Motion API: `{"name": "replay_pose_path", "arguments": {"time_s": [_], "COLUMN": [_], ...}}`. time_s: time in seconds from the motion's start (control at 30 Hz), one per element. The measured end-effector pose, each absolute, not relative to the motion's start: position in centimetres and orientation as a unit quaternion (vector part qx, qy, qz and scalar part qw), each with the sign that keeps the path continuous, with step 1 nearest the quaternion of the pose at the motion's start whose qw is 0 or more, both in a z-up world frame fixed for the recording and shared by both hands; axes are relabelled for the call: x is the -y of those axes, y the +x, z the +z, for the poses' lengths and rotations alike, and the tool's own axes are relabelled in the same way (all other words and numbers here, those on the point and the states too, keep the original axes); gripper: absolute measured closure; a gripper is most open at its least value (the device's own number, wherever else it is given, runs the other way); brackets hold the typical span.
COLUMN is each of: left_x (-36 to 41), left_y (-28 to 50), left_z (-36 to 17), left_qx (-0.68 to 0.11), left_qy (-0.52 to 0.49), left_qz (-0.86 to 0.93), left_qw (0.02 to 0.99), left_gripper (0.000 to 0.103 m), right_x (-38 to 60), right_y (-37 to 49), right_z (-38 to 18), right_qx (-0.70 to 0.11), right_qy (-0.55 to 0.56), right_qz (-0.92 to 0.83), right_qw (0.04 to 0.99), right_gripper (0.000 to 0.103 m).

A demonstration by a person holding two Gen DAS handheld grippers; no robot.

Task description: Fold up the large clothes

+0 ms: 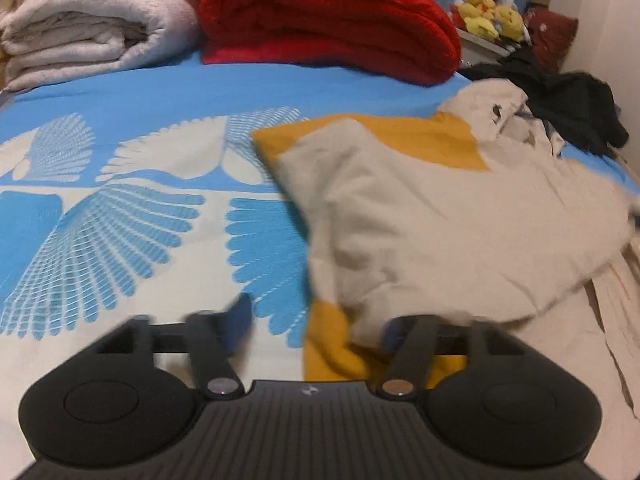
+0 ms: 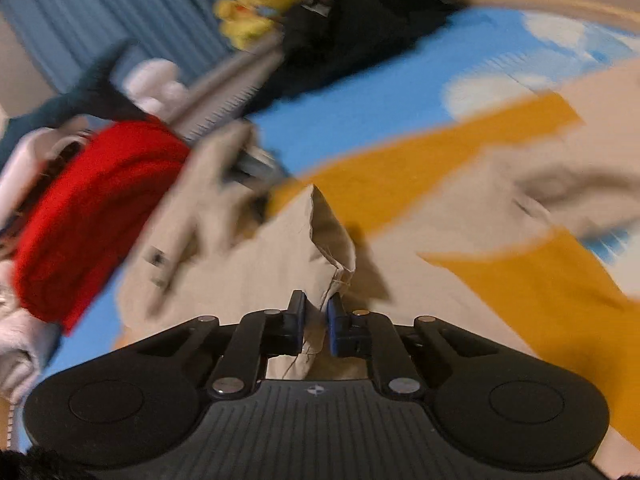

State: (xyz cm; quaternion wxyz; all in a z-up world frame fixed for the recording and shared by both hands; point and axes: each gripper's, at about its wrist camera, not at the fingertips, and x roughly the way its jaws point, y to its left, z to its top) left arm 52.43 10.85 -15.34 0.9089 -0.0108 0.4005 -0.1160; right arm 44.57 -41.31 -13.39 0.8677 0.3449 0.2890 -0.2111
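While the blue bedspread with pale feather print (image 1: 132,208) carries everything in view, a large beige and mustard-yellow cloth garment (image 1: 440,216) lies crumpled over its right half in the left wrist view, reaching to the near edge. Along the far edge rest a folded red fleece blanket (image 1: 328,20) and, beside it toward the far left corner, a folded cream plush blanket (image 1: 88,28); a heap of black clothing (image 1: 568,96) sits at the far right corner, near a cluster of yellow plush toys (image 1: 488,12). The left gripper (image 1: 316,320) stands released, jaws wide, its right finger under the garment's near hem. The right gripper (image 2: 316,320) is clenched on a raised beige fold of the garment (image 2: 332,248).
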Motion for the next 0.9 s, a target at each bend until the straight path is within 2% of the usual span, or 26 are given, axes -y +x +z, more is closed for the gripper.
{"name": "replay_pose_path", "arguments": {"time_s": [0.07,0.17,0.2,0.23,0.3,0.4,0.43,0.47,0.5,0.57,0.6,0.73,0.8,0.87,0.9], "left_x": [-12.0,-13.3,-13.1,-12.6,-10.9,-7.9,-7.1,-6.2,-5.5,-4.5,-4.2,-5.6,-6.9,-8.1,-8.6], "left_y": [51.9,51.2,51.2,51.3,51.8,53.0,53.5,54.1,54.8,56.7,57.6,59.6,58.6,57.7,57.3], "left_z": [-14.5,-12.2,-11.3,-10.4,-9.0,-7.7,-7.6,-7.8,-8.3,-10.3,-11.7,-17.6,-17.8,-17.2,-16.7], "left_qx": [-0.398,-0.384,-0.376,-0.367,-0.345,-0.316,-0.304,-0.300,-0.302,-0.327,-0.346,-0.406,-0.385,-0.391,-0.390], "left_qy": [-0.027,-0.055,-0.057,-0.054,-0.050,-0.068,-0.079,-0.087,-0.093,-0.091,-0.082,-0.040,-0.046,-0.065,-0.072], "left_qz": [-0.136,-0.150,-0.149,-0.151,-0.152,-0.145,-0.148,-0.149,-0.142,-0.126,-0.115,-0.021,-0.015,-0.019,-0.017], "left_qw": [0.907,0.909,0.913,0.916,0.925,0.935,0.938,0.938,0.938,0.932,0.927,0.913,0.922,0.918,0.918], "left_gripper": [0.022,0.018,0.018,0.017,0.011,0.010,0.008,0.001,0.000,0.000,0.000,0.000,0.000,0.000,0.000], "right_x": [42.4,43.7,43.6,43.6,43.2,42.6,42.3,41.7,41.2,40.0,39.4,39.1,38.9,38.8,39.2], "right_y": [45.0,45.1,44.5,44.0,42.5,41.8,42.0,42.7,43.8,46.2,47.6,51.4,50.3,49.6,49.3], "right_z": [-15.9,-17.5,-17.0,-16.2,-14.4,-11.8,-11.2,-10.6,-10.2,-10.7,-11.3,-16.8,-18.0,-17.3,-16.6], "right_qx": [-0.315,-0.326,-0.324,-0.317,-0.283,-0.221,-0.201,-0.191,-0.198,-0.217,-0.231,-0.332,-0.307,-0.301,-0.297], "right_qy": [0.332,0.324,0.315,0.299,0.255,0.185,0.170,0.153,0.140,0.128,0.122,0.111,0.104,0.104,0.113], "right_qz": [-0.193,-0.148,-0.145,-0.153,-0.188,-0.250,-0.252,-0.230,-0.200,-0.147,-0.136,-0.163,-0.158,-0.150,-0.149], "right_qw": [0.868,0.876,0.880,0.887,0.905,0.924,0.931,0.942,0.949,0.957,0.956,0.923,0.933,0.936,0.936], "right_gripper": [0.090,0.081,0.069,0.049,0.038,0.024,0.024,0.025,0.027,0.045,0.059,0.060,0.060,0.055,0.048]}}
